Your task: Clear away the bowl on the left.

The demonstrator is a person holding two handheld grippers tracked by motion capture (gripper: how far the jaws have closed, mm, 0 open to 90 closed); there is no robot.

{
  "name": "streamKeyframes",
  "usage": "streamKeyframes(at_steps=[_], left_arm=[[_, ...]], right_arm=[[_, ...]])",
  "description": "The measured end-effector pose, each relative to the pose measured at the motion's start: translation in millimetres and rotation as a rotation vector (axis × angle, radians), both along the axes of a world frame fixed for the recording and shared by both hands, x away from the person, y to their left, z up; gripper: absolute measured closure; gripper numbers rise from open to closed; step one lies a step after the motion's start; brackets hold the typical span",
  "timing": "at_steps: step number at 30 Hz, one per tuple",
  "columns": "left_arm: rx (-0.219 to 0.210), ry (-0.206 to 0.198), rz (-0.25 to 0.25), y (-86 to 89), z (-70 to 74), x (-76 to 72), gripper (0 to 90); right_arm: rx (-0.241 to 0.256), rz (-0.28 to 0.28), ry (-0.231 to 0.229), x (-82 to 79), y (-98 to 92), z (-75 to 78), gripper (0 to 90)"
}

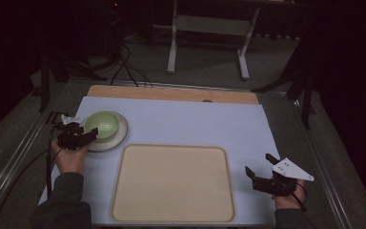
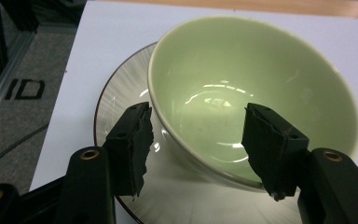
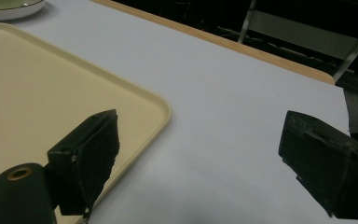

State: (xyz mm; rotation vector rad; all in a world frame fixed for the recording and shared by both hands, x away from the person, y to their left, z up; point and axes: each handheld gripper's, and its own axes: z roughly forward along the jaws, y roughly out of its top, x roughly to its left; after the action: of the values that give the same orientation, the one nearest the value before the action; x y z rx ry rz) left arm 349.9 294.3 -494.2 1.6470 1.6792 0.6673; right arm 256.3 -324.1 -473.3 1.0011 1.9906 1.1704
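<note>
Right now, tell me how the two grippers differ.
The left gripper straddles the near rim of the green bowl on its plate; the right gripper hangs over bare mat beside the tray. The left sits farther up the table, the right nearer the person. Both are open.

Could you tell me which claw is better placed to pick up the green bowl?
Left. The left claw is open astride the near rim of the green bowl; the right claw hovers beyond the tray.

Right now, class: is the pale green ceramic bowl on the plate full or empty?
Empty. The pale green ceramic bowl stands upright on the white plate, and its bare glazed inside shows only light reflections.
</note>
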Motion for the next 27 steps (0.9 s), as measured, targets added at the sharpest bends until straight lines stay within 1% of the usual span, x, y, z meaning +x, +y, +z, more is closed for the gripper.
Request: streamKeyframes(at_steps=[4, 5, 8, 9, 10, 11, 13, 16, 17, 19, 20, 23, 27], left_arm=[[-0.009, 0.016, 0.008, -0.2, -3.1, 3.0, 44.3], [-0.016, 0.020, 0.015, 0.1, -3.6, 4.0, 46.9], [-0.045, 0.035, 0.030, 1.7, -6.0, 7.6, 48.6], [-0.045, 0.035, 0.030, 1.7, -6.0, 7.6, 49.8], [-0.048, 0.045, 0.037, 1.8, -7.3, 8.9, 49.8], [-0.052, 0.063, 0.039, 1.5, -10.5, 11.0, 52.4], [-0.055, 0.067, 0.042, 1.6, -11.5, 11.9, 53.2], [-0.073, 0.077, 0.061, 2.9, -12.7, 13.4, 57.9], [-0.073, 0.077, 0.061, 2.9, -12.7, 13.4, 60.1], [-0.083, 0.085, 0.078, 4.4, -13.5, 13.8, 63.7], [-0.083, 0.085, 0.078, 4.4, -13.5, 13.8, 64.6], [-0.107, 0.091, 0.096, 6.7, -14.2, 14.8, 68.0], [-0.115, 0.104, 0.103, 7.3, -15.6, 15.8, 70.3]], right_arm=[[0.000, 0.001, 0.001, 0.0, -0.1, 0.0, 12.0], [0.000, 0.001, 0.001, -0.1, -0.1, 0.1, 12.0], [0.000, 0.001, 0.001, -0.2, -0.4, 0.2, 12.0], [0.000, 0.001, 0.001, -0.2, -0.4, 0.2, 12.0], [0.000, 0.000, 0.002, -0.4, -0.4, 0.2, 12.0], [0.000, 0.001, -0.001, -0.5, -0.5, 0.3, 12.0], [0.000, 0.002, -0.001, -0.5, -0.6, 0.3, 12.0], [-0.002, 0.004, -0.001, -0.6, -0.8, 0.3, 12.0], [-0.002, 0.004, -0.001, -0.6, -0.8, 0.3, 12.0], [-0.003, 0.005, 0.000, -0.7, -0.8, 0.2, 12.0], [-0.003, 0.005, 0.000, -0.8, -0.7, 0.2, 12.0], [-0.007, 0.005, 0.002, -1.4, -0.5, 0.4, 12.1], [-0.006, 0.004, 0.001, -1.4, -0.6, 0.4, 12.0]])
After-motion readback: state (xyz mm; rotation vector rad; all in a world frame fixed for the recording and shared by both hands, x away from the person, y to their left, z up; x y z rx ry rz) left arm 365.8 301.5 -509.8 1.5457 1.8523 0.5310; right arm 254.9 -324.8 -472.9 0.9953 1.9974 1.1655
